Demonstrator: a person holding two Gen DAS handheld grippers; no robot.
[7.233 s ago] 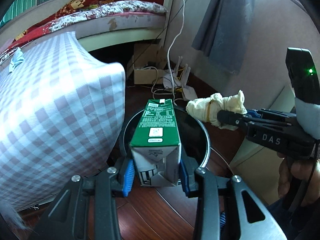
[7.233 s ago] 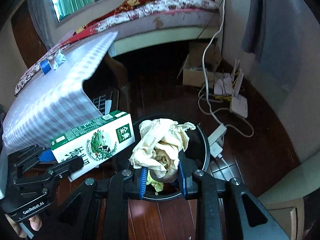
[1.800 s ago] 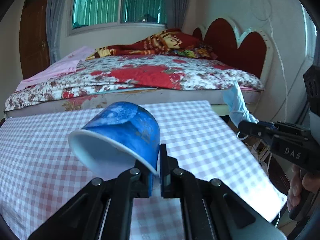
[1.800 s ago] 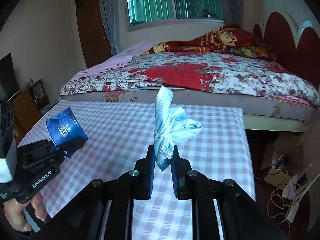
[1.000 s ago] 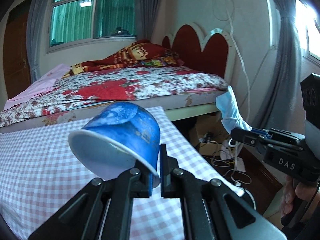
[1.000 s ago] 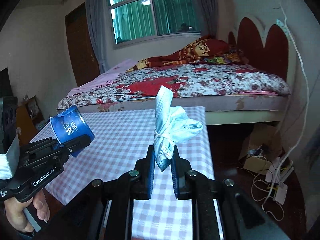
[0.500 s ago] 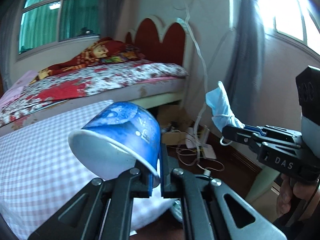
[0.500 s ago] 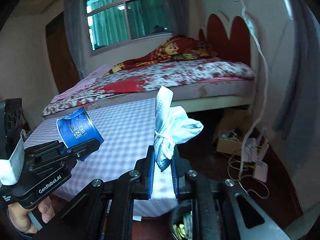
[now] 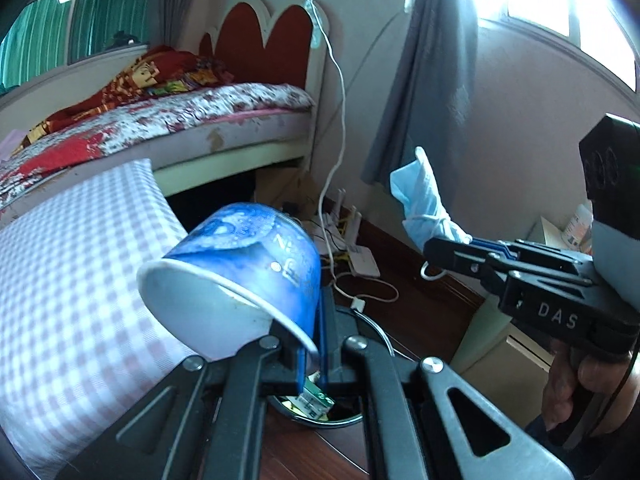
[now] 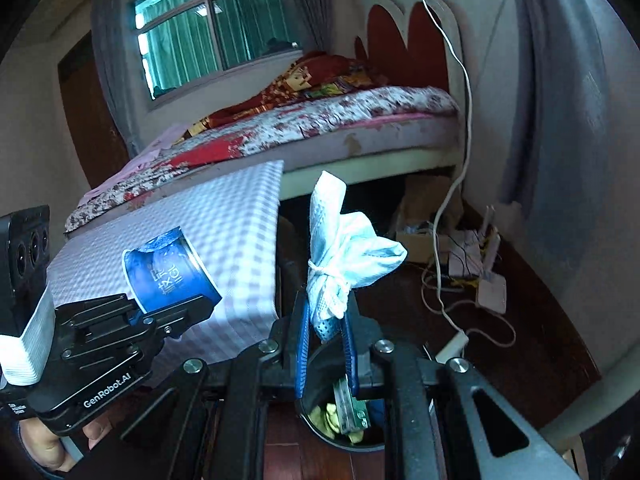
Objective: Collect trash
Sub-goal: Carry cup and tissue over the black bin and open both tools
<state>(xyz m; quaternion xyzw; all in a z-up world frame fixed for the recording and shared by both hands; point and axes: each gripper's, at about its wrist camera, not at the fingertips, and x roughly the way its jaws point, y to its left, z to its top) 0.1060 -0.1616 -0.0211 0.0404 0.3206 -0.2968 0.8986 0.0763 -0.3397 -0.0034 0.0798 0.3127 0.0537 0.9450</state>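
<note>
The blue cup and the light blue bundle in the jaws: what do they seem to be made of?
The blue cup looks like coated paper: thin wall, rolled white rim, matte white inside, slightly glossy printed outside. The light blue bundle looks like soft non-woven fabric, probably a face mask: finely dimpled texture, crumpled folds, tied with a thin white cord. Neither material is certain from looks alone.

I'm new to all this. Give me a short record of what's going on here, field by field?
place: bedroom, checked table beside a bed
left gripper: shut on the rim of a blue paper cup
right gripper: shut on a bundled face mask
bin: on the floor beneath both grippers, trash already inside
floor clutter: cables and a white router by the wall
</note>
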